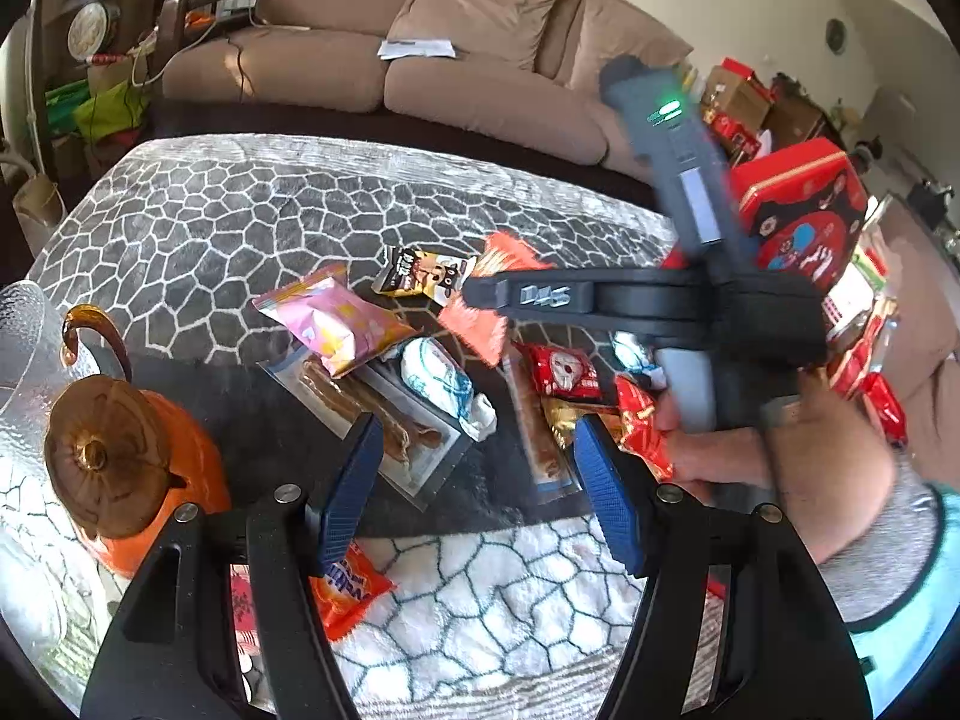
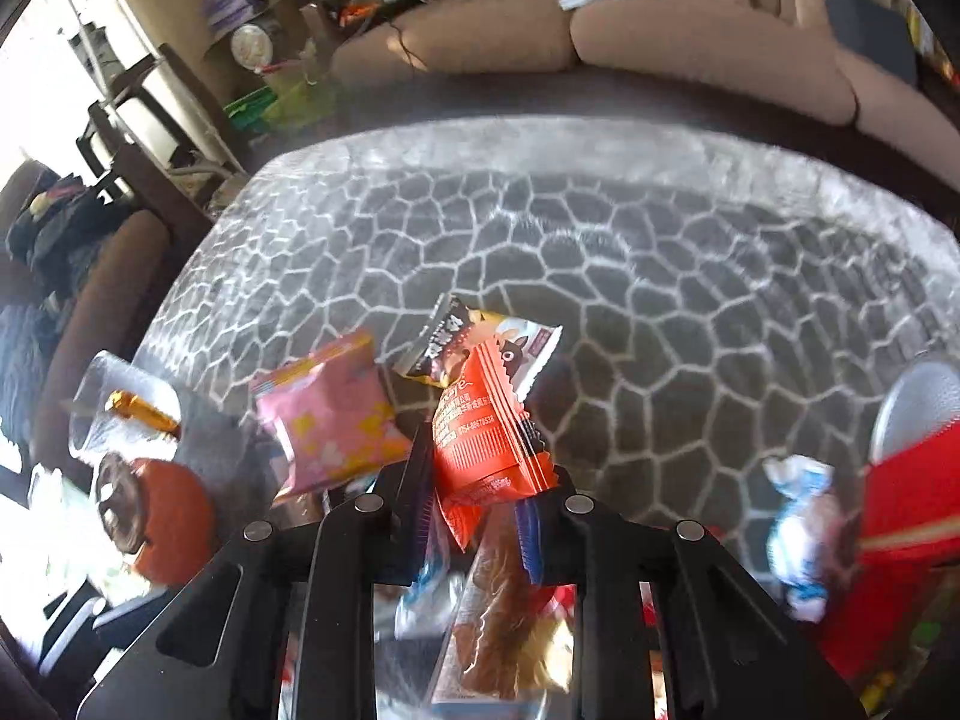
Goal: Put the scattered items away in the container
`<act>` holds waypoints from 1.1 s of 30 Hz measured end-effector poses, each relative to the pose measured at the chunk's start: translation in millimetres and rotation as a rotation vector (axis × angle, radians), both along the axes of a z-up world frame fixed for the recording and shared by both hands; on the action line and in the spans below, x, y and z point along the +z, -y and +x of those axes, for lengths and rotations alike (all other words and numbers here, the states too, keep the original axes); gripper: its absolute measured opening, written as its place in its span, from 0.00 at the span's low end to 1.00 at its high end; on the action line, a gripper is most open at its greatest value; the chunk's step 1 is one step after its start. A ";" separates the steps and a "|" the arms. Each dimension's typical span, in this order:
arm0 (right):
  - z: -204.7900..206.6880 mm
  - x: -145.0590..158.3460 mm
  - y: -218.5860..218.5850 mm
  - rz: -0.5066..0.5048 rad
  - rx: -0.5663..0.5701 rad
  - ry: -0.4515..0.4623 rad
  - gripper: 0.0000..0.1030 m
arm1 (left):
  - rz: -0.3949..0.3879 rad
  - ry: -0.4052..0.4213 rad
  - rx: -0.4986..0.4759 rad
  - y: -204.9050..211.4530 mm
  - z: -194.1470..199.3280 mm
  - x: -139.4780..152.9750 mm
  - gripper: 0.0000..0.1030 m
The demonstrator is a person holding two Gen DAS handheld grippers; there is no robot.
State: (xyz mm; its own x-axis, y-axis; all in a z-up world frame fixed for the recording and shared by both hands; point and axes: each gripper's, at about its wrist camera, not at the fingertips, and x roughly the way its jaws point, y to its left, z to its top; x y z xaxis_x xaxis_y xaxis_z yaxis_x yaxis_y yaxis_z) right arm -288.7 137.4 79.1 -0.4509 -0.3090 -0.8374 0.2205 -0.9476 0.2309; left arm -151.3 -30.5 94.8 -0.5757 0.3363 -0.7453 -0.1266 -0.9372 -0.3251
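Observation:
My right gripper (image 2: 474, 504) is shut on an orange snack packet (image 2: 486, 438), which stands up between the jaws above the table. In the left wrist view the same gripper (image 1: 474, 297) reaches in from the right, held by a hand (image 1: 750, 438), with the orange packet (image 1: 480, 330) at its tip. My left gripper (image 1: 480, 489) is open and holds nothing; it hovers over a clear pack of brown sticks (image 1: 384, 426) and a white-and-blue candy (image 1: 444, 384). A pink packet (image 1: 336, 324) and a dark packet (image 1: 420, 276) lie behind. A red box (image 1: 804, 210) stands at the right.
An orange pumpkin-shaped pot (image 1: 132, 462) sits on a glass tray (image 1: 24, 324) at the left. Red packets (image 1: 564, 372) pile near the hand, and another orange packet (image 1: 348, 594) lies under my left finger. A grey cracked-pattern cloth (image 1: 240, 222) covers the table; a beige sofa (image 1: 480, 78) is behind.

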 end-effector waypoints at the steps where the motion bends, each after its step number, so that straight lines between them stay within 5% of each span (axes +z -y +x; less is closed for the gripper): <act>1: 6.1 8.2 -2.7 -0.008 0.007 -0.012 0.22 | 0.000 -0.001 -0.002 -0.9 2.1 1.1 0.61; 13: 127.3 109.4 -101.1 -0.121 0.018 -0.108 0.22 | -0.005 0.071 -0.068 -57.1 9.0 -7.1 0.65; 16: 149.3 113.0 -132.6 -0.103 -0.009 -0.094 0.22 | -0.036 0.069 -0.125 -87.9 6.4 -9.2 0.68; 23: 186.5 71.0 -212.6 -0.040 -0.138 0.006 0.22 | -0.255 0.045 -0.193 -159.7 -24.8 -31.3 0.74; 33: 210.4 44.2 -236.7 -0.025 -0.180 -0.001 0.33 | -0.003 0.138 -0.139 -120.9 -48.7 -56.4 0.71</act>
